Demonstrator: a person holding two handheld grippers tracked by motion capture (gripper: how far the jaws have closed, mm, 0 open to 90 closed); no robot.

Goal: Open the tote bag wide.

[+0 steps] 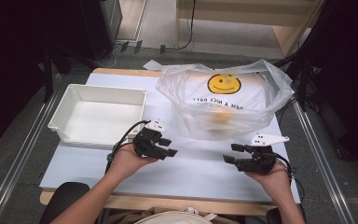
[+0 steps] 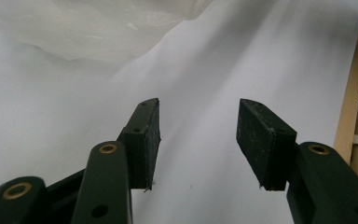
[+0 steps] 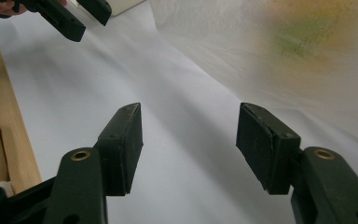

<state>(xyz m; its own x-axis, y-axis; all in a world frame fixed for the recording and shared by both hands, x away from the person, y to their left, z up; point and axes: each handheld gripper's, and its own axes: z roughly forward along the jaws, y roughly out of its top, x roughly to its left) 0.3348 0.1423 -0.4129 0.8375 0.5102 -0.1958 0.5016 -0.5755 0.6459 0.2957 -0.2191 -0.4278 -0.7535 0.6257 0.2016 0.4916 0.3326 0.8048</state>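
Both my claws, left claw (image 1: 167, 147) and right claw (image 1: 231, 153), hang released and empty over the white table (image 1: 196, 168). The translucent smiley-face plastic bag (image 1: 223, 100) sits untouched just beyond them, beside the empty white plastic bin (image 1: 70, 100); everything remains undone.

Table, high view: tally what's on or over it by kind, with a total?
Plastic bag: 1, with something yellowish inside, too blurred to name
White bin: 1
Grippers: 2, left gripper and right gripper, both open with nothing between the jaws
Total: 4
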